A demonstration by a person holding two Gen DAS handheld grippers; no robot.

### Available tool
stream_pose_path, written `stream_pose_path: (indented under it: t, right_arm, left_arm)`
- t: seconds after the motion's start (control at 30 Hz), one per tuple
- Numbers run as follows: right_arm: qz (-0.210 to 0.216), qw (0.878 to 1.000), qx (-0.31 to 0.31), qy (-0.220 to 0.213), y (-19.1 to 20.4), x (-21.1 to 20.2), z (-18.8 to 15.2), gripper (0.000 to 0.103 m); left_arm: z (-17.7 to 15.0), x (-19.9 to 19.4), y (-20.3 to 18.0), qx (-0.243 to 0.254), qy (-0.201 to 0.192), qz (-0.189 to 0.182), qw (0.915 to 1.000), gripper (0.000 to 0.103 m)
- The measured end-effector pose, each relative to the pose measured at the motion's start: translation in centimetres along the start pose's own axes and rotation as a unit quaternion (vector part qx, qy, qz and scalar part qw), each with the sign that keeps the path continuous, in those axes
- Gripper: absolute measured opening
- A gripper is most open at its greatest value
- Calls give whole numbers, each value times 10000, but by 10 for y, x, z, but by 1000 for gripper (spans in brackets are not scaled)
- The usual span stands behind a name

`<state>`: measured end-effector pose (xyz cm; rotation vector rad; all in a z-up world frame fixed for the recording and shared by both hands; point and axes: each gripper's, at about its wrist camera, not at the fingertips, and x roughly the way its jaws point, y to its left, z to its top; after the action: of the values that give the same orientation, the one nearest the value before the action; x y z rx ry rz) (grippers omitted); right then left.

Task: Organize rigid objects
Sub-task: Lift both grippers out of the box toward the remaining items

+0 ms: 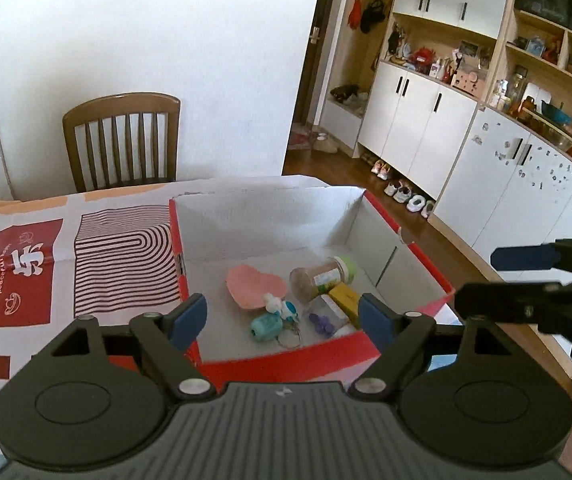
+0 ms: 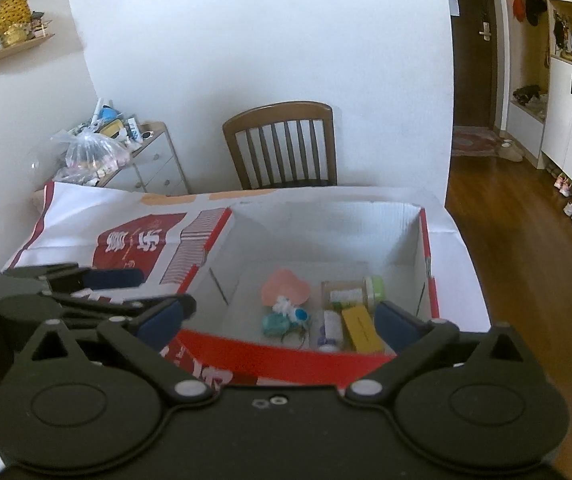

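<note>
A red-and-white cardboard box (image 1: 410, 264) (image 2: 430, 264) stands on the table. In it lie a pink heart-shaped dish (image 1: 254, 286) (image 2: 286, 286), a green-capped jar (image 1: 322, 274) (image 2: 352, 290), a yellow block (image 1: 346, 298) (image 2: 362, 328), a small clear bottle (image 1: 326, 316) (image 2: 332, 330), and a teal toy with a keyring figure (image 1: 274, 320) (image 2: 282, 318). My left gripper (image 1: 282, 320) is open and empty above the box's near edge. My right gripper (image 2: 282, 322) is open and empty over the same edge. Each gripper shows in the other's view, the right (image 1: 526, 280) and the left (image 2: 118, 292).
A red-and-white patterned cloth (image 1: 66, 252) (image 2: 126, 220) covers the table. A wooden chair (image 1: 122, 140) (image 2: 282, 144) stands behind the table against the wall. White cabinets (image 1: 418, 116) and shoes line the right side. A cluttered drawer unit (image 2: 142, 160) stands far left.
</note>
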<state>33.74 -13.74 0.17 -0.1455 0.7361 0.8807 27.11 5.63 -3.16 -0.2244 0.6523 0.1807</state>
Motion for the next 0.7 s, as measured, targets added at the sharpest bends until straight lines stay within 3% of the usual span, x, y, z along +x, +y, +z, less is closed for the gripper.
stream_pose_path:
  t: [0.2, 0.37, 0.7]
  right_arm:
    - [-71, 9999, -113, 17, 0, -6, -32, 103]
    - [-227, 9995, -218, 103, 1, -8, -57, 103]
    - [-114, 9978, -450, 476, 9, -9, -103, 103]
  left_arm:
    - [-21, -10, 0, 62, -44, 22, 10000, 85]
    - [-42, -15, 4, 33, -77, -46, 10000, 99]
    - [-89, -9, 2, 168, 67, 0, 9998, 101]
